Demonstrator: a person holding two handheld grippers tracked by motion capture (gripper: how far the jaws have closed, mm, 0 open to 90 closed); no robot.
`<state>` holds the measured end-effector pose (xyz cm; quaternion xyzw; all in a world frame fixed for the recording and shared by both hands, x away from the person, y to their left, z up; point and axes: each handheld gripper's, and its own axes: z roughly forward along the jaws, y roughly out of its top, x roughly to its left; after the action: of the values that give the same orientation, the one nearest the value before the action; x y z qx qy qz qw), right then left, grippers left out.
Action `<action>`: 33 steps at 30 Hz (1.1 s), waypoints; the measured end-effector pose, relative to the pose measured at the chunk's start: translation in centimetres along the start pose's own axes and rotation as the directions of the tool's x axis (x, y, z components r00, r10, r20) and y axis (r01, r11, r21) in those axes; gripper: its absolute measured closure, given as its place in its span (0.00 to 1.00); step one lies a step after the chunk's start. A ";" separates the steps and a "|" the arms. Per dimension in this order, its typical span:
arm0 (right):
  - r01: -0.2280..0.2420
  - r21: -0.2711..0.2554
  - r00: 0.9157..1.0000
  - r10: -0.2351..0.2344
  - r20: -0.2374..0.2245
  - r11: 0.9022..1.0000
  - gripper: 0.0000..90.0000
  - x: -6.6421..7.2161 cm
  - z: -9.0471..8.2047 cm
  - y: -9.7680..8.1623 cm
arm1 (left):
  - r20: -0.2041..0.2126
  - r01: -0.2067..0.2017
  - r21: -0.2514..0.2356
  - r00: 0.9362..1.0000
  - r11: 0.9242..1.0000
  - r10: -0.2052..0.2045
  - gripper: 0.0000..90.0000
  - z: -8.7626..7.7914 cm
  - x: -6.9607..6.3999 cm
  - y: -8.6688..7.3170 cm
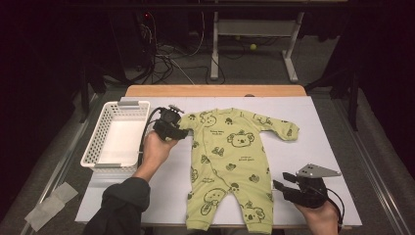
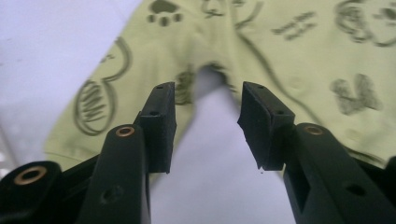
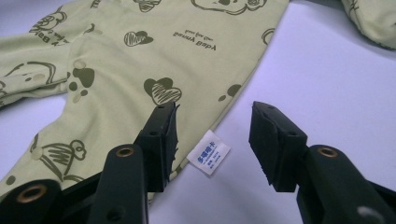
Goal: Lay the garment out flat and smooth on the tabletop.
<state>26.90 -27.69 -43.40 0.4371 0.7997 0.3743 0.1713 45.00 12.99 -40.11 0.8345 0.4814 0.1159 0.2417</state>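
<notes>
Fingers (image 2: 159, 126) of both grippers stand apart, grasping nothing. We see the green romper (image 1: 227, 161) lying flat mid-table, printed with dark koalas, hearts, paws; its white side label (image 3: 208, 152) is unreadable.

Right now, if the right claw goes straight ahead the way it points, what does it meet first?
Probably the small white care label on the side seam of the light green printed baby romper; it lies just ahead between the open jaws, though depth is hard to judge.

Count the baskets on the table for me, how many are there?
1. The white plastic mesh basket sits at the table's left edge, beside the left gripper and left of the green printed baby romper.
</notes>
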 end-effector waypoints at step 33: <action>0.039 0.018 0.999 -0.039 0.011 0.999 0.61 0.3 0.7 0.1 | -0.102 0.122 0.156 0.989 0.980 -0.107 0.94 6.7 4.1 3.8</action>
<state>27.24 -27.09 -43.75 0.4253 0.8103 0.3611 0.1793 52.77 13.00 -44.02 0.8158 0.5474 0.1012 0.1569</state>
